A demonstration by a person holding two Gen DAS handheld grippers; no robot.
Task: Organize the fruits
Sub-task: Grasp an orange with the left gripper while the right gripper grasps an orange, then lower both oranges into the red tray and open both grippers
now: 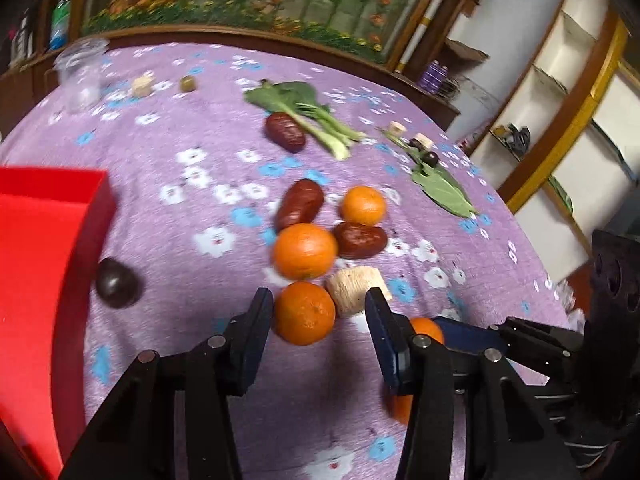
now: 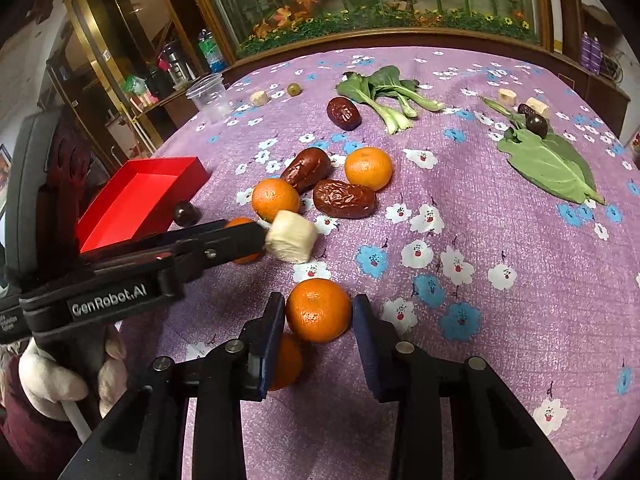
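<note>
Several oranges and red dates lie on the purple flowered cloth. In the left wrist view, my left gripper (image 1: 319, 300) is open with an orange (image 1: 304, 313) between its fingers; the left finger is close to it, the right finger apart. A pale banana chunk (image 1: 354, 289) sits just beyond. In the right wrist view, my right gripper (image 2: 319, 311) is open around another orange (image 2: 318, 310), with a further orange (image 2: 285, 361) behind its left finger. A red box (image 1: 44, 264) stands at the left, also in the right wrist view (image 2: 140, 196), with a dark plum (image 1: 117, 283) beside it.
Two oranges (image 2: 275, 198) (image 2: 368, 169) and dates (image 2: 344, 199) (image 2: 306, 169) (image 2: 343, 113) cluster mid-table. Bok choy (image 2: 384, 92), a green leaf (image 2: 550, 168), dark plums (image 2: 536, 124), banana pieces (image 2: 507, 98), an olive (image 2: 294, 89) and a clear plastic cup (image 2: 208, 94) lie farther back.
</note>
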